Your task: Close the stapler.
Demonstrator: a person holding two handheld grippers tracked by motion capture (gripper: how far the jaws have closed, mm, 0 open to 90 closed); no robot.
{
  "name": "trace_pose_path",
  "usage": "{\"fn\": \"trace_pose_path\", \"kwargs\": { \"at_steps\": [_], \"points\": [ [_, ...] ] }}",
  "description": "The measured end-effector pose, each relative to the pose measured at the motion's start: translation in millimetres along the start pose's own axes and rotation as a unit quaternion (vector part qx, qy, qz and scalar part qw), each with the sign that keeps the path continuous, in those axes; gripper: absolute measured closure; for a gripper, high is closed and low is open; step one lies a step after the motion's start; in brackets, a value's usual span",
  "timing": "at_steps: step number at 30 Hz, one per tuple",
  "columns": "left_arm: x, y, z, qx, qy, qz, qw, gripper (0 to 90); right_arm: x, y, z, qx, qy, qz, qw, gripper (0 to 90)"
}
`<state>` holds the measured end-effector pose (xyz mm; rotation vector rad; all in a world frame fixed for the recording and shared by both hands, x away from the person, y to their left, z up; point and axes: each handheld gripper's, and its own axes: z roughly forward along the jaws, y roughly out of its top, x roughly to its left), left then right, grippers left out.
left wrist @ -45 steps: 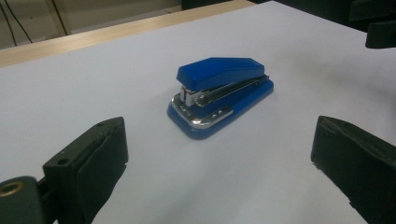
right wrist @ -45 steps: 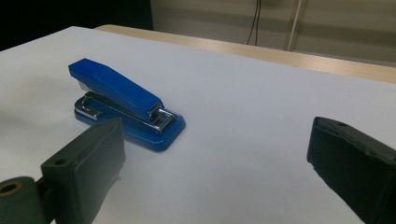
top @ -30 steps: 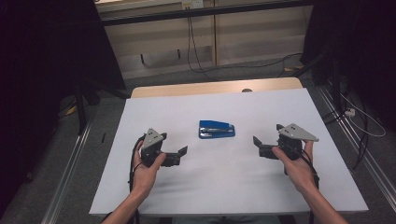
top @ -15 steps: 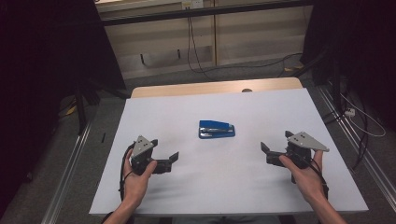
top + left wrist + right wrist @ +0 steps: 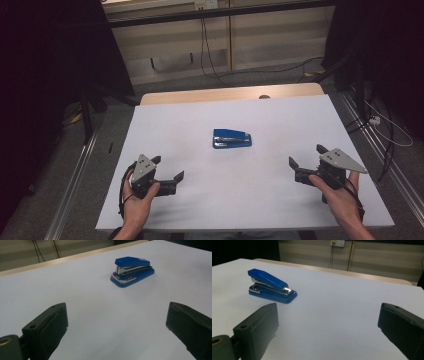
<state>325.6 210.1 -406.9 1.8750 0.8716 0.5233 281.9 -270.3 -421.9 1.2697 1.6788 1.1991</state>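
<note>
A dim room with cables along a pale back wall holds a white table [image 5: 280, 200]. At its centre lies a blue stapler [image 5: 232, 139], long axis crosswise, hinged end toward the person's right. The left gripper [image 5: 167, 170] and right gripper [image 5: 306, 156] flank it, well apart, jaws wide and empty.

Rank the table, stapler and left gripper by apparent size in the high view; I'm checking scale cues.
1. table
2. left gripper
3. stapler

The last two look alike, and the gripper sits nearer the camera, so their order is unsure.
</note>
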Motion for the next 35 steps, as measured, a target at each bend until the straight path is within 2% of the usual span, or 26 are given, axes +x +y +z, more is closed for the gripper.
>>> {"fn": "trace_pose_path", "kwargs": {
  "at_steps": [4,6,7,9,11,13,14,17,19,21,23,27,35],
  "points": [
    [-3.2,-0.7,-3.4,-0.003,0.001,0.011,0.9999,4.1,-2.6,-8.7,-2.3,0.002,-0.009,0.010,0.9999,3.1],
    [-2.9,-2.2,-3.3,0.003,0.004,0.013,0.9999,4.1,-3.4,-13.2,-5.0,0.005,-0.011,0.019,0.9998,3.1],
    [-3.2,-3.2,-3.2,0.004,0.007,0.015,0.9999,4.1,-3.8,-14.9,-6.4,0.006,-0.012,0.015,0.9998,3.2],
    [-4.4,-4.8,-4.1,0.002,0.010,0.003,0.9999,4.1,-3.7,-16.8,-10.0,0.005,-0.012,0.019,0.9997,3.1],
    [-6.9,-4.9,-5.2,-0.001,0.002,-0.015,0.9999,4.1,-2.9,-17.9,-13.2,0.000,-0.015,0.016,0.9998,3.1],
    [-10.5,-5.6,-5.5,-0.004,0.009,0.012,0.9999,4.1,-2.0,-18.3,-14.5,-0.003,-0.013,0.018,0.9998,3.1],
    [-10.7,-7.1,-5.0,-0.008,0.010,0.019,0.9997,4.1,-1.3,-18.9,-15.2,-0.004,-0.012,0.020,0.9997,3.1],
    [-7.4,-14.0,-5.3,-0.005,0.013,-0.007,0.9999,4.2,1.5,-22.9,-15.7,-0.003,-0.009,0.021,0.9997,3.0],
    [-5.9,-15.9,-7.4,-0.003,0.018,-0.001,0.9998,4.2,1.3,-23.0,-16.1,-0.010,-0.008,0.021,0.9997,2.9],
    [-4.6,-16.5,-10.2,-0.008,0.018,-0.009,0.9998,4.2,-0.5,-21.2,-16.4,-0.024,-0.012,0.021,0.9994,2.8],
    [-4.5,-17.0,-11.2,-0.008,0.020,-0.014,0.9997,4.1,-1.0,-21.3,-16.0,-0.021,-0.012,0.029,0.9993,2.6],
    [-4.3,-17.8,-9.1,-0.002,0.019,-0.011,0.9998,4.2,2.4,-21.1,-15.3,-0.023,-0.003,0.025,0.9994,2.5],
    [-0.2,-17.9,-6.8,-0.001,0.017,-0.022,0.9996,4.1,2.3,-22.0,-11.8,-0.016,0.006,0.029,0.9994,1.6]
  ]
}}
